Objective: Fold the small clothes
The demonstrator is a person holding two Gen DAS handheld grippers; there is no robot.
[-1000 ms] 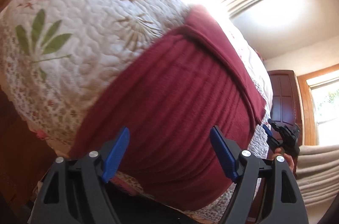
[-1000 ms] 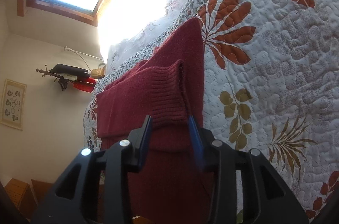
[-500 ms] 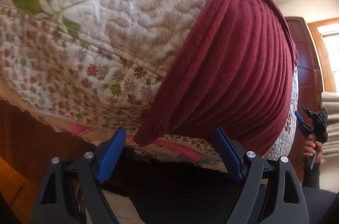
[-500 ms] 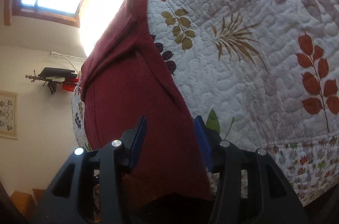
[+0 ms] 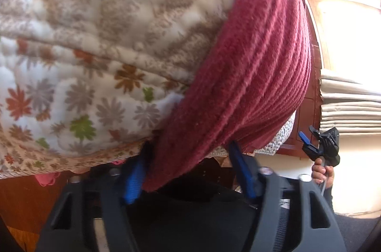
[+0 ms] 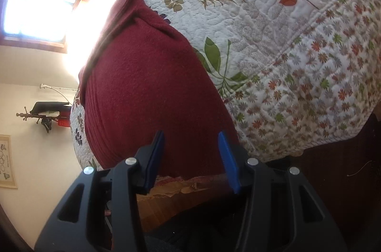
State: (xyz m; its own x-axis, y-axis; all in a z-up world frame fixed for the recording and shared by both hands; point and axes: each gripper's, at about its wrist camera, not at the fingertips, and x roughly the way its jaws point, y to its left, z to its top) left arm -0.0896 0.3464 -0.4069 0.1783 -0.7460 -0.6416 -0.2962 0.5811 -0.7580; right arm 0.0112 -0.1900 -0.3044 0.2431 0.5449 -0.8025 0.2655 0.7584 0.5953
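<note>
A dark red ribbed knit garment (image 5: 250, 66) lies flat on the quilted bed and hangs a little over its near edge. In the left wrist view my left gripper (image 5: 187, 171) is open at the bed's edge, with the garment's left bottom corner hanging between its blue fingers (image 5: 132, 178). The right wrist view shows the same garment (image 6: 147, 90) from its other side. My right gripper (image 6: 191, 156) is open there, its fingers straddling the bottom hem near the right corner. That gripper (image 5: 320, 147) also shows in the left view, held by a hand.
A white floral quilt (image 6: 273, 25) covers the bed, its flowered border (image 5: 71, 109) dropping over the side. Wooden floor (image 6: 166, 206) shows below the bed's edge. A window (image 6: 38, 1) and a wall shelf (image 6: 47, 113) stand behind, a dark wooden door (image 5: 312, 61) to the right.
Both grippers dropped from over the garment down to the bed's near edge. The right gripper let go of the sleeve cuff and opened wider. The left fingers have drawn slightly closer around the hem corner.
</note>
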